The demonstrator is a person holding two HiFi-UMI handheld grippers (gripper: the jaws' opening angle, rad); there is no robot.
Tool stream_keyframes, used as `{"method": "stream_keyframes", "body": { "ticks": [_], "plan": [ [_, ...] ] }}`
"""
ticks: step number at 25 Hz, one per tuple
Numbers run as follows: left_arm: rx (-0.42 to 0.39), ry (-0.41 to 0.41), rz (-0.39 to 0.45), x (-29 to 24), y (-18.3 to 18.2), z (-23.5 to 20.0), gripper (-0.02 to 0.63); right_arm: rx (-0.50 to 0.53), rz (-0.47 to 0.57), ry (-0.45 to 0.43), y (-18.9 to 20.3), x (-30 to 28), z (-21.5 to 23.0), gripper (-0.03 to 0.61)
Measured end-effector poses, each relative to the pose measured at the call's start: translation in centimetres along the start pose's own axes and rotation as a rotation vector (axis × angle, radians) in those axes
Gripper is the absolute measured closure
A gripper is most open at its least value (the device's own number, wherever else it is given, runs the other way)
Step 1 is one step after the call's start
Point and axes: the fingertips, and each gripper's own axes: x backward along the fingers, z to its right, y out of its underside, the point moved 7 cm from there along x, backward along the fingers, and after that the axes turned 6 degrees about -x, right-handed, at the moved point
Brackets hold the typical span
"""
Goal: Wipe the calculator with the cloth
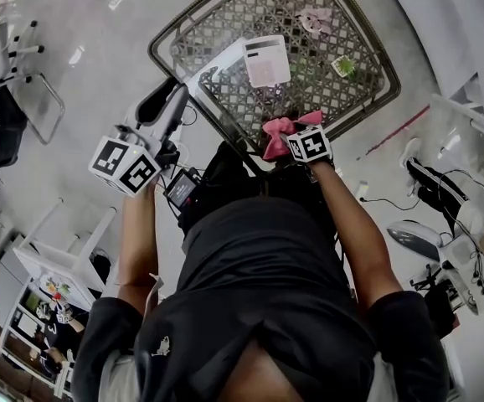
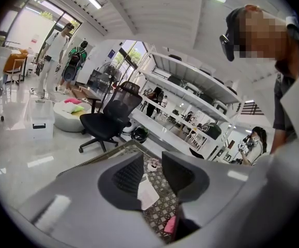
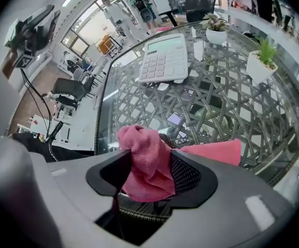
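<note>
- The glass-topped lattice table carries the calculator, which lies flat and face up. Nothing rests on it, so I judge that the wiping has not begun.
- The left gripper hangs to the left of the calculator, out past the table's edge. Its jaws are apart with nothing between them, and it seems to have no part in the job so far.
- The right gripper points down on the person's side of the calculator, well apart from it. Its jaws are spread wide around a raised fold of the pink cloth, and the pads do not look to be pinching it.
- The calculator's keys and display are bare and uncovered.
- The cloth lies bunched at the table's near edge, well short of the calculator. It has yet to be gripped, carried over and used to wipe.
</note>
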Motion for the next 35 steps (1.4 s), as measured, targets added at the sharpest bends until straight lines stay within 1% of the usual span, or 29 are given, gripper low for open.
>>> {"method": "stream_keyframes", "body": {
  "ticks": [5, 9, 10, 12, 16, 19, 22, 28, 35],
  "plan": [
    [0.002, -0.01, 0.002, 0.6, 0.4, 0.2, 0.457, 0.095, -0.01, 0.052, -0.2, -0.5, -0.2, 0.364],
    [0.001, -0.01, 0.021, 1.1, 0.8, 0.4, 0.457, 0.132, 0.014, 0.087, 0.1, -0.6, -0.3, 0.373],
    [0.003, -0.014, 0.02, 1.2, 0.8, 0.5, 0.457, 0.137, 0.016, 0.094, 0.2, -0.7, -0.4, 0.387],
    [0.005, -0.02, 0.024, 1.6, 0.8, 0.5, 0.457, 0.138, 0.016, 0.098, 0.2, -0.7, -0.6, 0.438],
    [-0.001, -0.026, 0.049, 2.6, 1.2, 0.4, 0.457, 0.132, 0.027, 0.097, -0.1, -0.5, -0.8, 0.488],
    [0.01, -0.047, 0.052, 3.4, 1.1, 0.3, 0.457, 0.119, 0.038, 0.095, -0.1, 0.1, -1.0, 0.509],
    [0.018, -0.064, 0.061, 4.2, 1.1, 0.2, 0.457, 0.112, 0.064, 0.088, -0.7, 0.9, -1.4, 0.512],
    [0.032, -0.094, 0.087, 6.0, 1.5, -0.1, 0.457, 0.106, 0.16, 0.06, -3.8, 2.6, -2.9, 0.514],
    [0.055, -0.137, 0.11, 7.8, 2.0, -1.3, 0.457, 0.115, 0.258, 0.073, -9.5, 4.0, -3.3, 0.514]
  ]
}}
